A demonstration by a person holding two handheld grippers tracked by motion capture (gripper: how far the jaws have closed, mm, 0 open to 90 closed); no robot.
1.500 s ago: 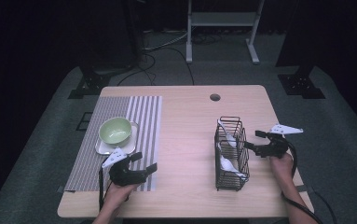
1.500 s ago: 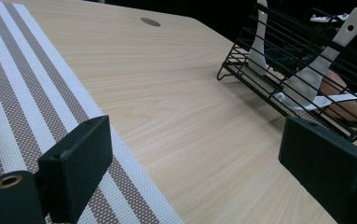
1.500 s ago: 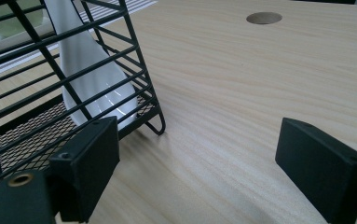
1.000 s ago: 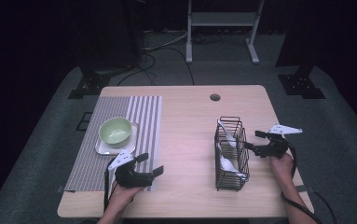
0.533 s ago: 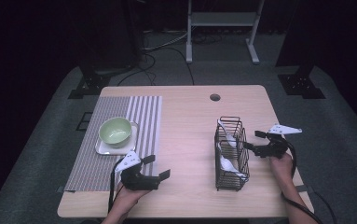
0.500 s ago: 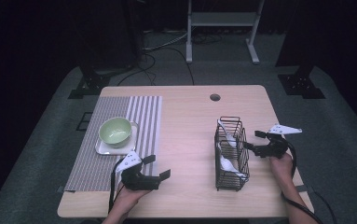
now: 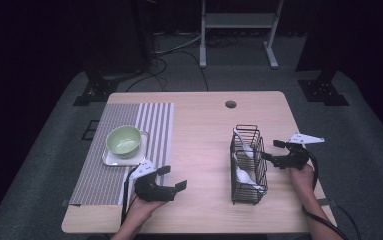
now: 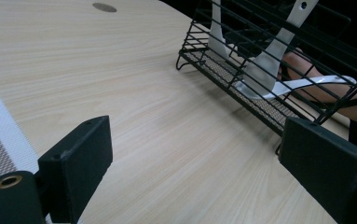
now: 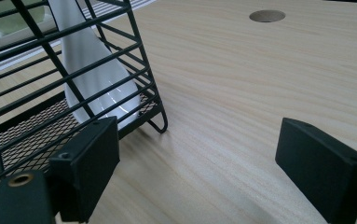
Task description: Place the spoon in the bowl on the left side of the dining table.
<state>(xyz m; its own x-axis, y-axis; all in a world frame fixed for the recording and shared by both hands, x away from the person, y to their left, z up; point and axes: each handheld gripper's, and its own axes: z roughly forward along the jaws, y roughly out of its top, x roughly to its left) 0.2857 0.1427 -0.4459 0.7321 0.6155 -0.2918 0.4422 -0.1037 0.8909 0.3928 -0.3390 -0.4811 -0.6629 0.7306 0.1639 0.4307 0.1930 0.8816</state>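
- Standing on the right half of the wooden table (image 7: 204, 130), the black wire basket (image 7: 248, 165) is the thing nearest both tools; its long axis runs from the person's side towards the far edge, and its open top faces up.
- Two white spoons lie inside it. The far spoon (image 7: 243, 141) leans with its handle up against the far end; the near spoon (image 7: 244, 176) rests with its bowl towards the near end.
- In the left gripper view the basket (image 8: 264, 70) shows at an angle ahead, its mesh floor flat on the wood and the spoon handles rising past the top wires.
- The left gripper (image 7: 171, 179) hovers over bare wood just right of the striped placemat (image 7: 124, 145), pointing right towards the basket but well apart from it. Its jaws stand wide apart with nothing between them.
- The right gripper (image 7: 271, 151) sits just beside the basket's right wall, pointing left at it. Its jaws are also spread wide and hold nothing; in the right gripper view one jaw lies close against the basket's wire corner (image 9: 153, 112), whether touching I cannot tell.
- A green bowl (image 7: 124, 141) sits on a white square plate (image 7: 110, 159) on the placemat, well away from the basket.
- A round cable hole (image 7: 230, 104) lies near the table's far edge.
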